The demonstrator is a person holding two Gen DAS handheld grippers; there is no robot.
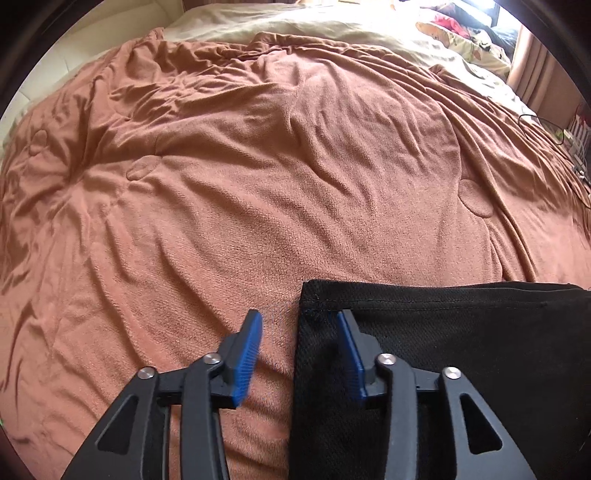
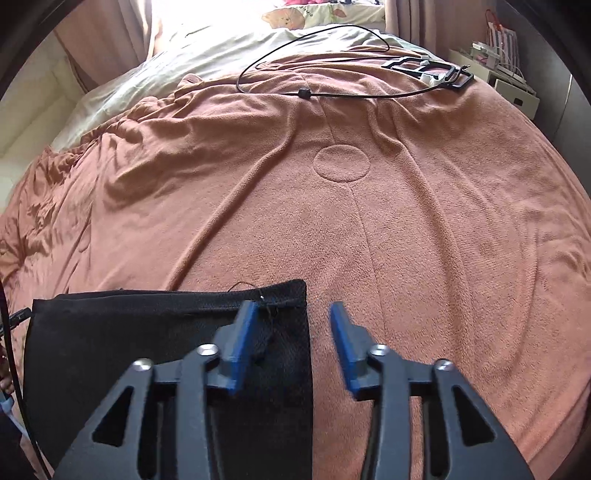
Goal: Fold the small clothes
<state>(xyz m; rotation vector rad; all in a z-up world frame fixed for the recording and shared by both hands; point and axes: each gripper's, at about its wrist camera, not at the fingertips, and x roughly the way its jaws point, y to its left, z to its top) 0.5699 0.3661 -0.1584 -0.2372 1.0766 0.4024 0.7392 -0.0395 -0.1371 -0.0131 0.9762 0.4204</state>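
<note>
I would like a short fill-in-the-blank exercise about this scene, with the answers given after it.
1. The black garment lies on a blanket whose colour is ____.
2. The left gripper straddles the garment's left edge with its jaws ____.
3. The right gripper has one blue finger over the garment and the other over the ____.
4. At the far end of the bed, in the right wrist view, lies a thin black ____.

Answers: brown; open; blanket; cable

Home bedroom: bed under rumpled brown blanket [image 1: 258,166], cream sheet [image 1: 295,22] at 12 o'clock, printed pillow [image 1: 461,40] and curtain [image 1: 532,62] at 1 o'clock.
</note>
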